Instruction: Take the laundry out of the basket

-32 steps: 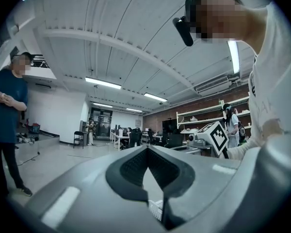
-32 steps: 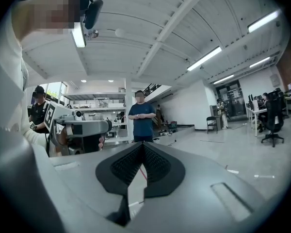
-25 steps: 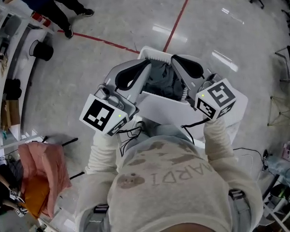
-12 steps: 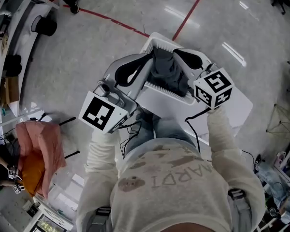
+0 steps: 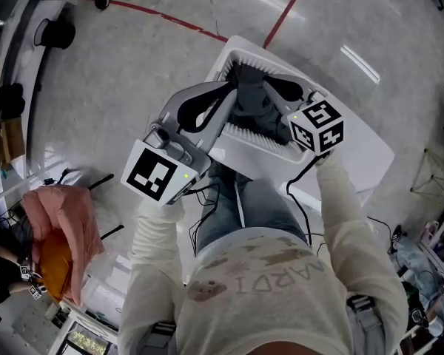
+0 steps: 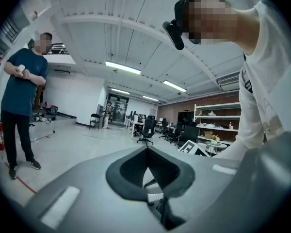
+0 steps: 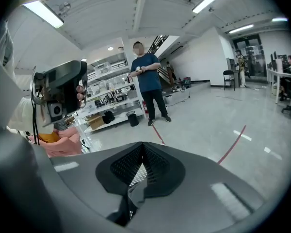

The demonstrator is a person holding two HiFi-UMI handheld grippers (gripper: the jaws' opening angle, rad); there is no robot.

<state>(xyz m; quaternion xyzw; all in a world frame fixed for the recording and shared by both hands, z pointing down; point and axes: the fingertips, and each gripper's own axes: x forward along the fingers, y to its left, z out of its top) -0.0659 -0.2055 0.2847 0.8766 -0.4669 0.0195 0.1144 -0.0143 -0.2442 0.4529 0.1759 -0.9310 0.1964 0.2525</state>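
A white ribbed laundry basket [image 5: 257, 140] stands on the floor in front of me in the head view. A dark grey garment [image 5: 253, 108] bunches up out of it. My left gripper [image 5: 231, 89] reaches over the basket's left side, its jaws meeting at the tips [image 6: 146, 149]. A dark strip shows low in its gap; whether it is pinched is unclear. My right gripper [image 5: 271, 87] comes in from the right and tilts down. In the right gripper view its jaws [image 7: 143, 145] are shut, with a fold of the dark garment [image 7: 128, 199] caught between them.
A white board [image 5: 364, 148] lies under the basket. A red line [image 5: 285, 13] runs across the grey floor. Pink and orange cloth [image 5: 58, 235] hangs at the left by shelving. A person in a blue shirt [image 7: 148, 86] stands some way off.
Both grippers have sunk towards the basket, the right one further and tipping more downward. The jaws have stayed shut. The dark garment stays between the two tips.
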